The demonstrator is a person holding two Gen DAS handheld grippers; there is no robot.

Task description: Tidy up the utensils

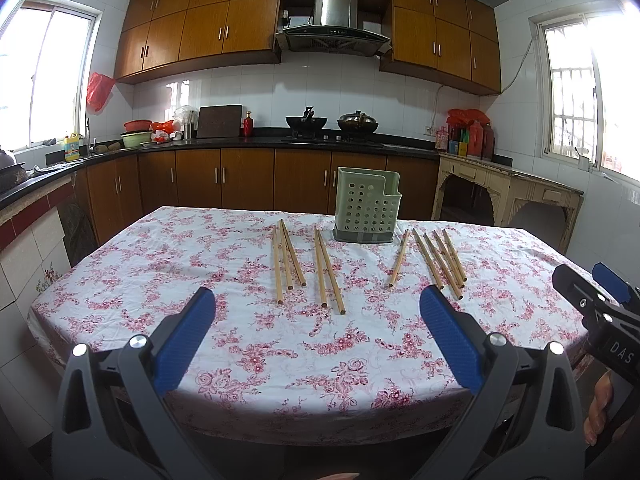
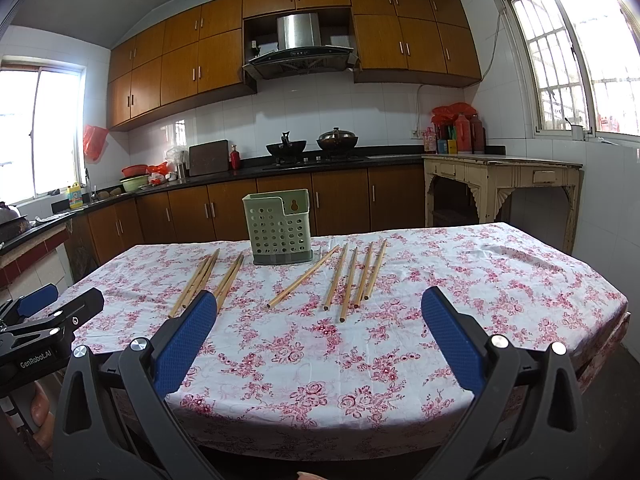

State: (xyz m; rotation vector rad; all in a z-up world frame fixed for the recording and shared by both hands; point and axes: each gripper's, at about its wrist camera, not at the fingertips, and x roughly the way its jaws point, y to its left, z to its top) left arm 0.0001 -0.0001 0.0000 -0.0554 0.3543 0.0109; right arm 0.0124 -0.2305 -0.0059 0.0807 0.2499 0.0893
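Left wrist view: left hand-held gripper (image 1: 318, 322) wide open, empty, low center. Chopsticks (image 1: 326, 268) lie mid-frame on the surface (image 1: 160, 264), flanking the green holder (image 1: 366, 208), probably staged for loading. Right hand-held gripper (image 1: 592, 280) at right edge.

Right wrist view: right hand-held gripper wide open w/ nothing held; only this view shows holder's hanging hole.

I note matt, bare wooden chopsticks (image 1: 326, 268) on a printed cloth (image 1: 248, 332) over the worktop — a perforated plastic holder (image 1: 366, 208), dull green; fingers (image 1: 184, 338) faced with textured blue rubber.
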